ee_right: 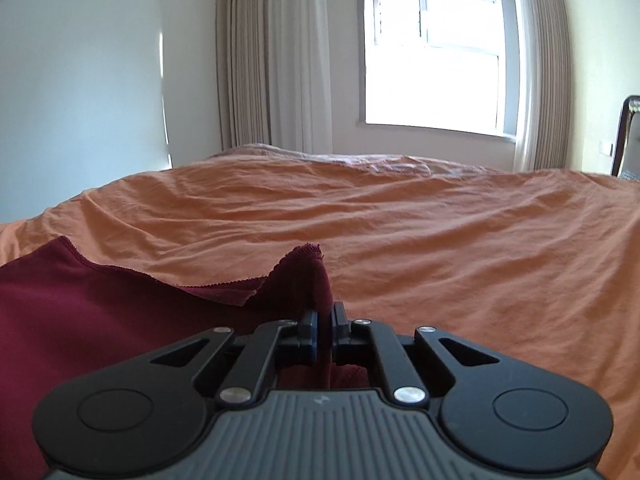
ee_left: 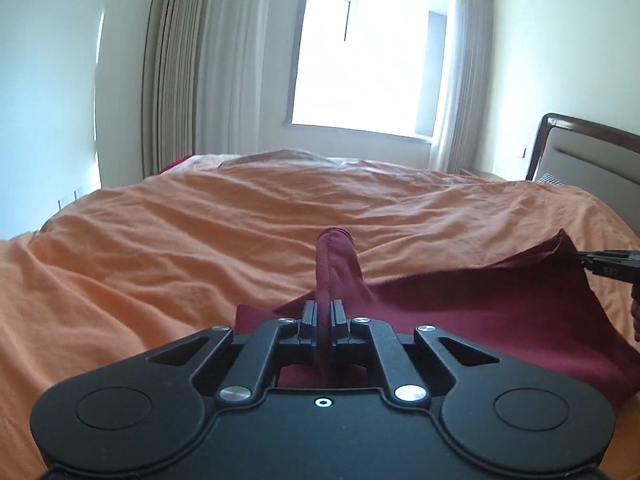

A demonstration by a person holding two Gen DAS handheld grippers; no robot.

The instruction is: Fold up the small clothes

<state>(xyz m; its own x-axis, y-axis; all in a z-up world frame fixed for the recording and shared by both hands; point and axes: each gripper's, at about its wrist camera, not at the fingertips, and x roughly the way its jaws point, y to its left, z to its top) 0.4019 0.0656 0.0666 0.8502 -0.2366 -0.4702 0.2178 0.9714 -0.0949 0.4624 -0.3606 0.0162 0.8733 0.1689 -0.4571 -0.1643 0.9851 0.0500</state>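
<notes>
A dark red garment [ee_left: 460, 312] lies on the orange bedspread [ee_left: 200, 232]. My left gripper [ee_left: 322, 312] is shut on one corner of it, and the pinched cloth sticks up past the fingertips. At the right edge of the left wrist view my right gripper [ee_left: 582, 258] pinches another raised corner. In the right wrist view the right gripper [ee_right: 323, 316] is shut on a scalloped corner of the garment [ee_right: 80, 304], which spreads away to the left. The cloth edge between the two grips hangs slack.
The orange bedspread [ee_right: 440, 240] is wrinkled and stretches far ahead. A padded headboard [ee_left: 588, 152] stands at the right. Curtains [ee_left: 192, 64] and a bright window [ee_left: 360, 52] fill the far wall. A white wall [ee_right: 80, 80] lies to the left.
</notes>
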